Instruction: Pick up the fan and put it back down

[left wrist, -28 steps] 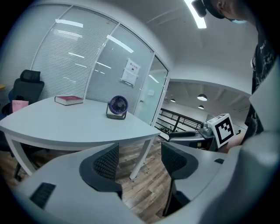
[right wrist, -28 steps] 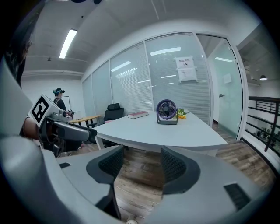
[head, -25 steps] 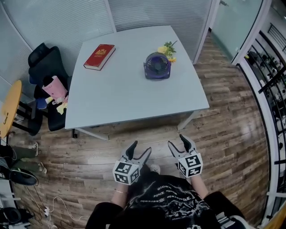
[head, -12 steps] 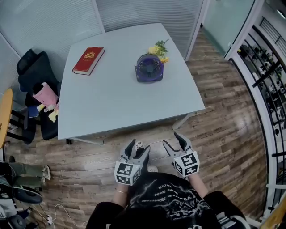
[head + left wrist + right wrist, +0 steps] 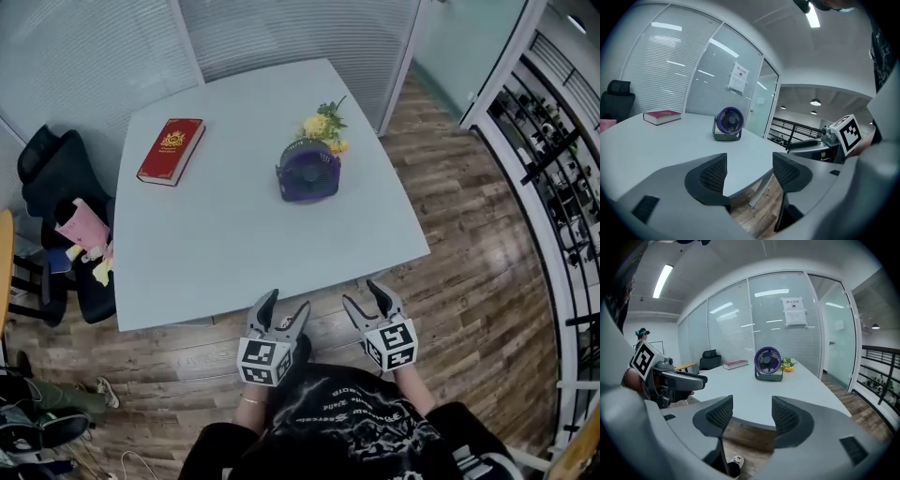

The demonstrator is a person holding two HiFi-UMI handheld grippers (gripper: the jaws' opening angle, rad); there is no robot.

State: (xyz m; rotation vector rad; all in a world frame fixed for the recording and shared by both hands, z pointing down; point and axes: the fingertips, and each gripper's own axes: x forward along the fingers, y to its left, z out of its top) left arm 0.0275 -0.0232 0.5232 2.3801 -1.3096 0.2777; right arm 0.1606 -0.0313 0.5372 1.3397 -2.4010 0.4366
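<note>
A small purple fan (image 5: 307, 172) stands upright on the pale table (image 5: 225, 244), towards its far right; it also shows as the fan (image 5: 728, 123) and the fan (image 5: 768, 363) in the two gripper views. My left gripper (image 5: 284, 311) hovers open just off the table's near edge, with nothing between its jaws; from its own camera the left gripper (image 5: 749, 174) faces the fan. Beside it my right gripper (image 5: 366, 302) is open and empty too, and the right gripper (image 5: 751, 415) looks across the tabletop.
A red book (image 5: 171, 151) lies at the table's far left. Yellow flowers (image 5: 321, 123) sit just behind the fan. A black chair (image 5: 61, 202) with a pink item stands left of the table. Glass partitions close the back; a railing (image 5: 548, 159) runs along the right.
Both grippers and the head have come closer to the table; the table's near edge now lies just ahead of the jaws. The fan has not moved.
</note>
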